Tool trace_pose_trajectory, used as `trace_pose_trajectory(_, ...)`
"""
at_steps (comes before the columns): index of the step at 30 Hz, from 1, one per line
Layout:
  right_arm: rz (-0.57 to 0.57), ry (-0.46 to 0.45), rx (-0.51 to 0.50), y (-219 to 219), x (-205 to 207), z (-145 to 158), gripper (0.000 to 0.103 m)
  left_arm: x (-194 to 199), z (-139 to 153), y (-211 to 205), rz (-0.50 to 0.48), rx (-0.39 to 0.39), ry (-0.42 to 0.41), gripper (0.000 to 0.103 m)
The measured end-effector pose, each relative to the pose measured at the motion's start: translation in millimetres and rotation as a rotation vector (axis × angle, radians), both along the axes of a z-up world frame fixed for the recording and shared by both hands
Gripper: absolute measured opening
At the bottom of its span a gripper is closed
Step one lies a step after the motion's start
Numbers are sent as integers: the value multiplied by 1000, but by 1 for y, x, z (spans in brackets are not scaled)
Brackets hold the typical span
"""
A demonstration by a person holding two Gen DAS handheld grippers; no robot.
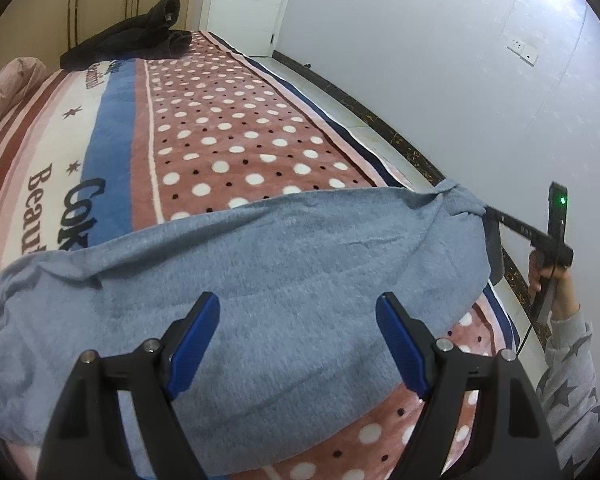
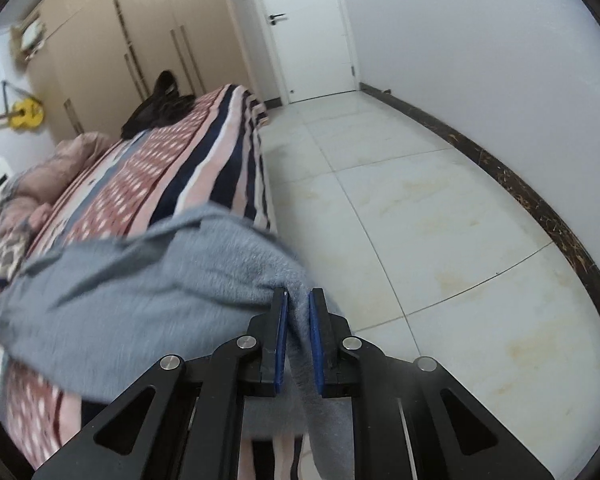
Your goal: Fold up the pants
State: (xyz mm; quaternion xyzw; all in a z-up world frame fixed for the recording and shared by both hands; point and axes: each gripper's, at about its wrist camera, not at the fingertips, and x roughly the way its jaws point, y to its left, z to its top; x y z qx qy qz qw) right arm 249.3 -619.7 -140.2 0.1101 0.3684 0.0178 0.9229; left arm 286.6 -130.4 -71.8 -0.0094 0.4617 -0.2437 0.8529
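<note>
Two right fingers (image 2: 283, 332) pinch the pants' (image 1: 260, 264) edge.

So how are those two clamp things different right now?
The left gripper has its jaws spread wide and holds nothing, poised over the grey pants. The right gripper is pinched shut on an edge of the pants, out past the bed's side. Both have black frames and blue pads.

Grey-blue pants (image 1: 260, 264); pink blanket (image 1: 228, 128) with white and dark dots, blue band, striped edge; black garment (image 1: 132, 36) at eleven o'clock; yellow guitar (image 2: 26, 114).
</note>
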Motion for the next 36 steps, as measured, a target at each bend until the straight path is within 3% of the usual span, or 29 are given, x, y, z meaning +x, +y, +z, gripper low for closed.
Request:
trace_pose_trajectory(4,-106,56,-106,-10,32,-5,6,2,-3,-1,4,16,4,77)
trace_pose_trajectory(6,-110,84,-93,-17,37,-11,8,3,-4,0,4,18,7,77)
trace_pose_trajectory(9,-53,78,90,-25,21,-15,10,4,-5,0,-1,16,11,77)
trace_pose_trajectory(10,-31,74,138,-23,12,-16,19,4,-5,0,-2,15,12,77)
trace_pose_trajectory(11,-15,73,157,-21,6,-16,27,5,-6,0,-1,12,14,77)
trace_pose_trajectory(15,105,89,173,3,-23,-22,38,4,-7,-3,-6,5,19,77)
trace_pose_trajectory(17,140,92,240,13,-32,-28,48,2,-6,-3,-6,1,13,77)
trace_pose_trajectory(21,134,88,402,26,-52,-36,52,-3,-5,8,25,-17,15,77)
trace_pose_trajectory(24,118,30,529,38,-71,-32,52,-15,0,34,106,-55,5,77)
trace_pose_trajectory(27,113,-9,578,56,-88,-26,64,-39,8,75,207,-123,-24,82)
trace_pose_trajectory(30,160,-65,570,89,-96,-12,64,-67,10,120,325,-142,-42,89)
trace_pose_trajectory(36,276,-154,507,162,-105,11,64,-103,-25,191,498,-263,66,90)
